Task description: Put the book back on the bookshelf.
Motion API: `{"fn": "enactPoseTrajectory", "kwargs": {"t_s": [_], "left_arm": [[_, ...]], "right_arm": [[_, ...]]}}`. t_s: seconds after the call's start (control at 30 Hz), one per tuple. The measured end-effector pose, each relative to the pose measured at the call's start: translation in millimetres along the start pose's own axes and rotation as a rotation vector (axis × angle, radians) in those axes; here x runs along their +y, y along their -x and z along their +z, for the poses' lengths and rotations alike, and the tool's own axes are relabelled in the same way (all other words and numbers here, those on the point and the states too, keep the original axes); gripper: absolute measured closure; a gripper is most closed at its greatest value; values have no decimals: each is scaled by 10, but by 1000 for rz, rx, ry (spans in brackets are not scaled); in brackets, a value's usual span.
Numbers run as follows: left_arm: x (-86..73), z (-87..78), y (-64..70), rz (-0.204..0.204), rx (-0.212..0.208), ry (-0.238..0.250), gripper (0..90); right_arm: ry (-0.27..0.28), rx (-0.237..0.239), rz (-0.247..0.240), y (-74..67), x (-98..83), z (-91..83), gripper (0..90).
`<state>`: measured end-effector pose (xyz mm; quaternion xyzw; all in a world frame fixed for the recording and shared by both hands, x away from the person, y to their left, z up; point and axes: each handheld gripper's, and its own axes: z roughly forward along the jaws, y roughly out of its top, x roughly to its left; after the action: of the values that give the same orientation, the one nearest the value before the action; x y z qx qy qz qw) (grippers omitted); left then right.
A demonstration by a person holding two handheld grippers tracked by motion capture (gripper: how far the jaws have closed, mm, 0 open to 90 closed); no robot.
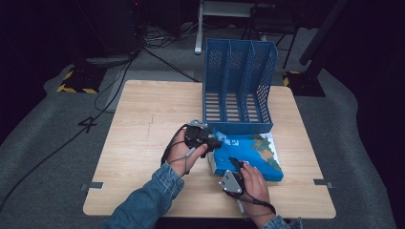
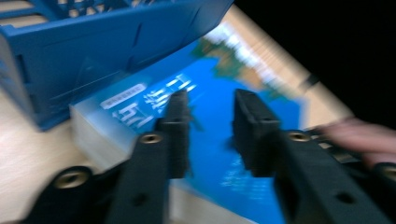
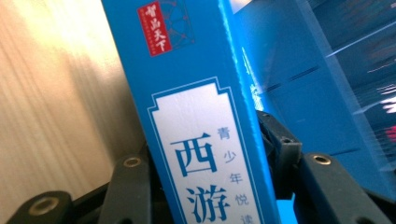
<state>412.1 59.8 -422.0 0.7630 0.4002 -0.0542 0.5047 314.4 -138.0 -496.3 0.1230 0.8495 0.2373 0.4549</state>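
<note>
The right gripper (image 3: pixel 210 186) clenched the spine of a thick blue book with a map-printed cover (image 1: pixel 250 152), its black jaws pressed to either face of the volume. The left gripper (image 2: pixel 210 126) stood released, jaws parted above the cover near the book's far corner, nothing between them. Beyond both grippers, just past the book's far edge, stood a blue perforated plastic file rack with three slots (image 1: pixel 239 86). Book and rack rested on a pale wooden table (image 1: pixel 143 124).
</note>
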Motion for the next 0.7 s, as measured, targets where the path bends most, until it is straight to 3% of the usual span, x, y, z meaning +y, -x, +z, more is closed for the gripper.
{"fn": "enactPoseTrajectory", "kwargs": {"t_s": [0.07,0.17,0.23,0.3,0.4,0.53,0.7], "left_arm": [[0,-74,-33,30,41,38,588],[-9,-202,-119,39,76,72,562],[-31,-287,-194,53,126,84,550],[-62,-336,-266,66,168,76,540],[-151,-397,-438,100,274,36,518],[-268,-474,-635,139,381,-6,480],[-412,-590,-867,122,454,-49,452]], "right_arm": [[-7,18,-2,30,13,6,566],[-4,51,42,137,28,-9,571],[1,71,67,207,31,-26,576],[6,80,73,251,34,-37,579],[8,91,68,287,41,-52,584],[12,100,84,345,54,-85,591],[28,123,126,501,79,-156,600]]}}
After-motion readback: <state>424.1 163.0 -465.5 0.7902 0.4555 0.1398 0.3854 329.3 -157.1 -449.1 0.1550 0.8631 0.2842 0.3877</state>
